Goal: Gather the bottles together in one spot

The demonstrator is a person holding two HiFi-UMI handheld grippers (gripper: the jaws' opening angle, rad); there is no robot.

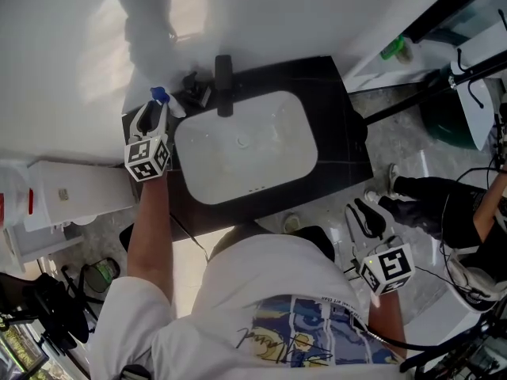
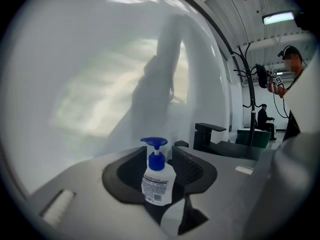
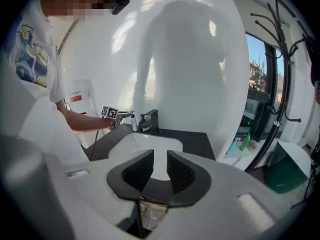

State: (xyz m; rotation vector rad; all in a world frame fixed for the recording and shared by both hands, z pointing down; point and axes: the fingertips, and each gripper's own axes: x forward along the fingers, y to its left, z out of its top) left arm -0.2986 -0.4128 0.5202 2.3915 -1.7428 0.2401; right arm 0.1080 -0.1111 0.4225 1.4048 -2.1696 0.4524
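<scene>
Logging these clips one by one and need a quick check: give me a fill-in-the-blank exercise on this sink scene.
1. The bottle has a ____ pump top.
2. The gripper with the bottle between its open jaws is the ____ one.
3. The faucet behind the white basin is ____.
Missing words: blue, left, black.

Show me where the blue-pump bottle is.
In the head view the bottle stands on the black counter, left of the tap at the back of the sink, between the open jaws of the left hand-held gripper.
</scene>
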